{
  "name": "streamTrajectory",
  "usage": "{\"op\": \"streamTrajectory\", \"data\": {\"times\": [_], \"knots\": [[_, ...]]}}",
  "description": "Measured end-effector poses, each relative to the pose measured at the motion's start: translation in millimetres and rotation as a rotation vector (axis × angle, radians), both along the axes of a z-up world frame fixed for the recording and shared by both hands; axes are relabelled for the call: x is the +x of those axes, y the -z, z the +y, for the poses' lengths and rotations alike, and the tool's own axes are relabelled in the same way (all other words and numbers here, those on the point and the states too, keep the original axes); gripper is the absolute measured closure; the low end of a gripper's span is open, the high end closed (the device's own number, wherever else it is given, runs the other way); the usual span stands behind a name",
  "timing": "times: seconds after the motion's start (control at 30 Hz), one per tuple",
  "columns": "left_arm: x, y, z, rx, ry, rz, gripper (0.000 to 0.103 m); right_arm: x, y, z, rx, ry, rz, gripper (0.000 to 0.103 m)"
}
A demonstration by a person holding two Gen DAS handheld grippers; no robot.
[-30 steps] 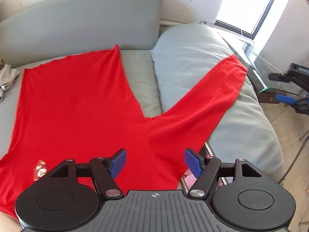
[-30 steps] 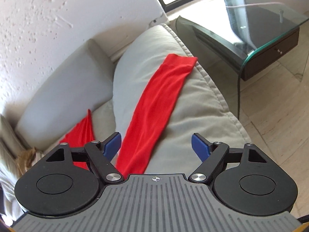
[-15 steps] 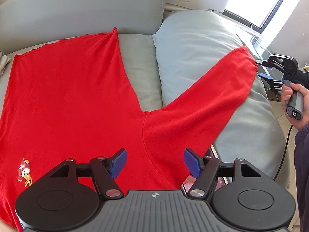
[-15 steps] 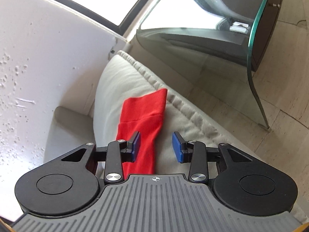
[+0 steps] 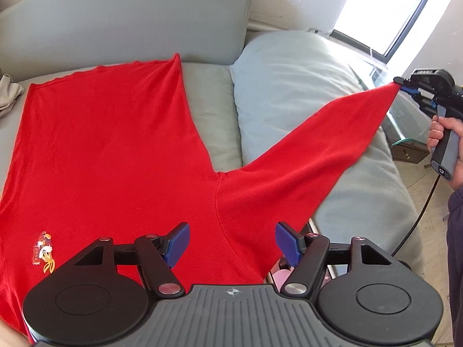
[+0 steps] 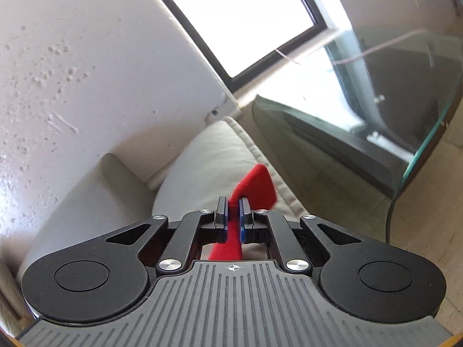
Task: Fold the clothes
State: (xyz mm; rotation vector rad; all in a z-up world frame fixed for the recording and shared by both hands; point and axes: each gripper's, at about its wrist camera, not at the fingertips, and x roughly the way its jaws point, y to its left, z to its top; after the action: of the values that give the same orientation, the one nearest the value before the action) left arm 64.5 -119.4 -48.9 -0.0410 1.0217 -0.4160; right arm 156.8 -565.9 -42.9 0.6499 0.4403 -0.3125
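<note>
Grey sofa cushions [image 5: 211,110] and a pitted white wall [image 6: 72,57] frame the scene, with a bright window [image 6: 231,14] behind. Your right tool [image 6: 233,217] is clenched on the cuff of the red shirt's sleeve [image 5: 303,159]; the blue pads [image 6: 221,219] press the red cloth from both sides, and a fold of the cuff stands up beyond the tips. From the left wrist view, the same right tool [image 5: 400,85] holds that cuff lifted off the rounded grey armrest [image 5: 289,72], so the sleeve stretches taut and slanting from the shirt's armpit up to the tips. Your right hand [image 5: 445,141] grips the handle, and a black cable hangs below it.

Your left tool [image 5: 231,241] hovers released above the shoulder seam, its blue pads [image 5: 176,243] wide apart with red cloth showing between them; whether it touches the cloth cannot be told. The red shirt [image 5: 101,150] lies spread flat on the seat, its hem toward the backrest, with a small cartoon print [image 5: 43,251] near the left side. A beige cloth [image 5: 8,95] lies at the far left edge of the seat. Beside the armrest stands a glass side desk [image 6: 419,115] over a pale tiled floor [image 6: 425,217].
</note>
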Motion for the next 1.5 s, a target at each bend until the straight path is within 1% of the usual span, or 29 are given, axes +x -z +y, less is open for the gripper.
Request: {"op": "streamTrajectory", "data": {"times": [0.1,0.2,0.3,0.37,0.43,0.47,0.57,0.63,0.73,0.83,0.87,0.9,0.93,0.97,1.0,1.03,1.07,1.1,1.13,1.27,1.3,1.33,1.4,1.43,1.5], "knots": [[-12.2,-12.2,19.6,-0.028,-0.025,-0.03,0.037,-11.8,-44.5,42.4,-0.117,-0.069,-0.021,0.096],[-23.7,-21.1,52.7,-0.051,-0.093,-0.057,0.037,-20.2,-79.7,102.2,-0.253,-0.165,-0.03,0.096],[-34.8,-22.8,100.8,-0.048,-0.207,-0.076,0.037,-30.5,-97.5,181.8,-0.407,-0.291,-0.034,0.096],[-42.9,-20.9,136.4,-0.037,-0.295,-0.082,0.037,-38.0,-95.8,241.8,-0.519,-0.368,-0.034,0.096],[-52.2,-15.1,176.1,-0.03,-0.399,-0.068,0.037,-45.7,-85.7,301.1,-0.611,-0.44,-0.035,0.096],[-57.0,-11.5,195.3,-0.028,-0.451,-0.06,0.037,-51.2,-76.7,330.7,-0.632,-0.477,-0.032,0.096],[-71.9,-2.9,245.6,-0.026,-0.592,-0.042,0.038,-65.3,-42.2,413.4,-0.625,-0.604,-0.002,0.096],[-82.1,0.1,274.8,-0.027,-0.669,-0.04,0.039,-76.5,-19.1,465.6,-0.616,-0.69,0.039,0.096],[-92.6,4.4,299.8,-0.034,-0.725,-0.04,0.039,-88.4,20.4,533.8,-0.604,-0.821,0.116,0.096],[-97.4,10.3,314.7,-0.072,-0.747,-0.023,0.039,-101.6,55.9,582.7,-0.649,-0.978,0.213,0.095],[-97.3,12.5,316.4,-0.082,-0.745,-0.018,0.039,-106.6,66.9,595.2,-0.667,-1.035,0.25,0.088],[-96.5,15.1,317.0,-0.09,-0.74,-0.011,0.039,-110.4,75.9,604.7,-0.684,-1.094,0.293,0.083],[-95.2,17.9,317.0,-0.101,-0.733,-0.003,0.039,-114.3,81.1,609.7,-0.698,-1.153,0.334,0.068],[-93.7,20.4,316.7,-0.117,-0.725,0.004,0.039,-121.0,81.4,610.4,-0.705,-1.188,0.347,0.062],[-91.9,22.9,315.8,-0.137,-0.715,0.01,0.039,-126.3,75.5,603.1,-0.69,-1.193,0.339,0.06],[-89.5,25.5,314.3,-0.156,-0.704,0.018,0.04,-128.4,66.8,591.2,-0.655,-1.19,0.333,0.052],[-86.4,27.8,312.6,-0.172,-0.691,0.023,0.041,-130.5,58.1,579.3,-0.619,-1.186,0.327,0.046],[-81.6,29.9,310.0,-0.183,-0.672,0.024,0.042,-131.9,49.7,566.3,-0.576,-1.175,0.326,0.045],[-75.2,31.9,306.3,-0.19,-0.643,0.022,0.046,-131.7,41.6,550.6,-0.517,-1.152,0.333,0.045],[-35.2,47.8,291.9,-0.207,-0.53,0.053,0.058,-128.7,23.0,478.6,-0.228,-1.022,0.383,0.045],[-23.6,52.6,289.0,-0.216,-0.507,0.07,0.063,-128.6,23.1,462.2,-0.155,-0.977,0.398,0.045],[-11.3,57.8,286.7,-0.229,-0.487,0.094,0.063,-128.8,24.9,447.4,-0.081,-0.932,0.412,0.045],[9.9,66.3,281.2,-0.226,-0.451,0.127,0.063,-132.3,35.0,420.3,0.083,-0.839,0.434,0.045],[19.0,70.2,278.8,-0.224,-0.436,0.142,0.063,-135.2,40.4,409.5,0.148,-0.801,0.441,0.045],[33.9,77.2,274.7,-0.228,-0.409,0.17,0.063,-139.3,51.2,394.6,0.232,-0.752,0.462,0.045]]}}
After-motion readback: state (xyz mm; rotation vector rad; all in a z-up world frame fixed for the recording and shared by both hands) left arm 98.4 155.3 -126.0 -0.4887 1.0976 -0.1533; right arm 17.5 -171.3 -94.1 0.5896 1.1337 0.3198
